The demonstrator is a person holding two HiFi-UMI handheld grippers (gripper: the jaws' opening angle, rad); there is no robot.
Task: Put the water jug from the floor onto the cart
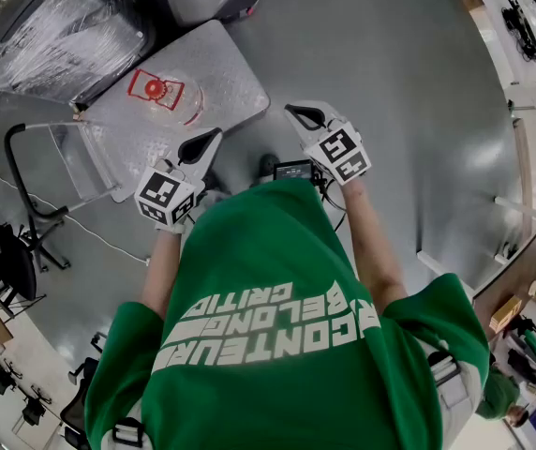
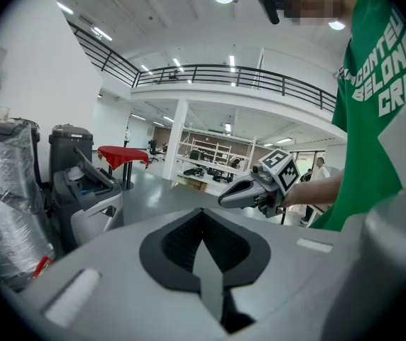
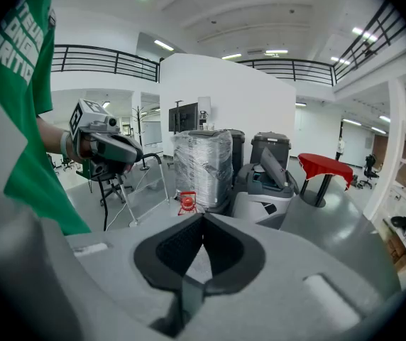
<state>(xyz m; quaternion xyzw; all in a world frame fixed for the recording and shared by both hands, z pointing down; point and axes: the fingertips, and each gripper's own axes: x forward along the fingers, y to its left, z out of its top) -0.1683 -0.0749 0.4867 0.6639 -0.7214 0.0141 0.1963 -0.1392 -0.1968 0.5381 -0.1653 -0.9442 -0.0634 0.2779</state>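
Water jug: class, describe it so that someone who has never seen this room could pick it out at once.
Start at the tall plastic-wrapped stack at the head view's top left; the silver cart lies beside it. The water jug stands on the cart's deck. It is clear, with a red cap and red handle on top; nothing else on the deck is red.

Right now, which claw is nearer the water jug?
The left claw, its tip by the cart's edge; the right claw is over floor, farther from the water jug.
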